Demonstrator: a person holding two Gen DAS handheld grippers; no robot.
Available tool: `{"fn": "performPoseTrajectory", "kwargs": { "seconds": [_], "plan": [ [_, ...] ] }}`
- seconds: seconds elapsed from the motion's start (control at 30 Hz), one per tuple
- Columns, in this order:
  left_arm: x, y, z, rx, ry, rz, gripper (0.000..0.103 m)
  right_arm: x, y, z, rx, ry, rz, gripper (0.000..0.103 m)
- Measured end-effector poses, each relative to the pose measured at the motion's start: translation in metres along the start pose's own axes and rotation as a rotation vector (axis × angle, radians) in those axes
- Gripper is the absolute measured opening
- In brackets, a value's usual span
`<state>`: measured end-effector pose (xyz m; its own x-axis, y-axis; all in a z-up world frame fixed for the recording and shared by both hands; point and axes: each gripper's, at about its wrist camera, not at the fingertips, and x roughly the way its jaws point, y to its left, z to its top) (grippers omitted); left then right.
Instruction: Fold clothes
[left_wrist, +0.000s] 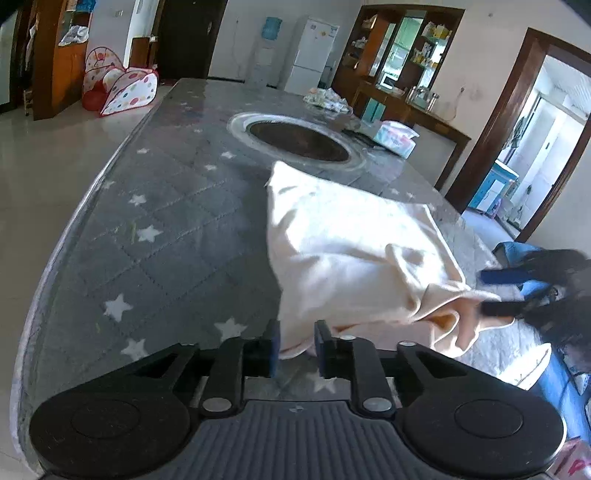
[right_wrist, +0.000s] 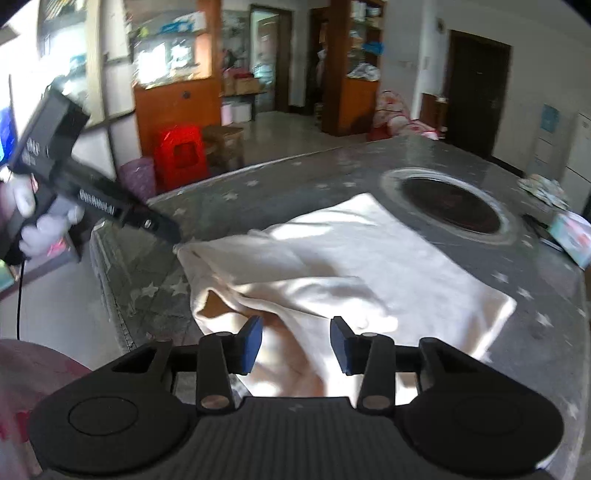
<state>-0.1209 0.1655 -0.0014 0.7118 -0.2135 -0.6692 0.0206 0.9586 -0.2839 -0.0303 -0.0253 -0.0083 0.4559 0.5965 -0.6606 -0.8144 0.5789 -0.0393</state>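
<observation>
A cream-white garment (left_wrist: 343, 236) lies partly folded on the grey star-patterned table cover (left_wrist: 166, 221). Its near edge is bunched and turned over. My left gripper (left_wrist: 297, 349) is open, with the garment's near corner lying loose between its blue pads. The right wrist view shows the same garment (right_wrist: 332, 251), with my right gripper (right_wrist: 296, 345) open over its rumpled near edge and the pads clear of the cloth. The right gripper (left_wrist: 484, 293) also shows at the garment's right corner. The left gripper (right_wrist: 171, 236) shows at the far left corner, held by a gloved hand (right_wrist: 40, 225).
A round dark recess (left_wrist: 299, 140) is sunk into the table beyond the garment. A tissue pack (left_wrist: 395, 136) and a crumpled patterned cloth (left_wrist: 327, 99) lie at the far side. The table's curved edge (left_wrist: 74, 236) drops to a tiled floor. A red stool (right_wrist: 181, 155) stands beyond.
</observation>
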Motion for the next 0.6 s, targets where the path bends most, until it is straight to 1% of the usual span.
{"fn": "performPoseTrajectory", "kwargs": {
  "seconds": [0.13, 0.17, 0.2, 0.23, 0.27, 0.37, 0.43, 0.5, 0.57, 0.6],
  "plan": [
    [0.009, -0.017, 0.01, 0.029, -0.018, -0.045, 0.041, 0.027, 0.017, 0.004, -0.065, 0.024, -0.019, 0.038],
    [0.013, -0.023, 0.013, 0.042, -0.019, -0.055, 0.044, 0.031, 0.019, 0.004, -0.07, 0.029, -0.022, 0.034],
    [0.018, -0.029, 0.015, 0.054, -0.018, -0.062, 0.045, 0.032, 0.02, 0.004, -0.068, 0.029, -0.027, 0.026],
    [0.022, -0.034, 0.018, 0.067, -0.017, -0.069, 0.045, 0.031, 0.02, 0.003, -0.058, 0.027, -0.034, 0.015],
    [0.028, -0.04, 0.022, 0.08, -0.015, -0.077, 0.045, 0.03, 0.019, 0.002, -0.046, 0.024, -0.041, 0.009],
    [0.048, -0.057, 0.033, 0.115, -0.002, -0.108, 0.045, 0.021, 0.011, -0.001, 0.011, 0.001, -0.077, 0.006],
    [0.063, -0.069, 0.04, 0.134, 0.012, -0.127, 0.045, 0.015, 0.007, -0.004, 0.038, -0.008, -0.084, 0.006],
    [0.081, -0.077, 0.046, 0.146, 0.035, -0.131, 0.047, 0.013, 0.006, -0.008, 0.052, -0.009, -0.082, 0.006],
    [0.098, -0.084, 0.049, 0.154, 0.062, -0.126, 0.051, 0.012, 0.008, -0.01, 0.05, -0.008, -0.076, 0.006],
    [0.107, -0.087, 0.051, 0.158, 0.075, -0.124, 0.051, 0.012, 0.01, -0.011, 0.049, -0.009, -0.072, 0.006]
  ]
}}
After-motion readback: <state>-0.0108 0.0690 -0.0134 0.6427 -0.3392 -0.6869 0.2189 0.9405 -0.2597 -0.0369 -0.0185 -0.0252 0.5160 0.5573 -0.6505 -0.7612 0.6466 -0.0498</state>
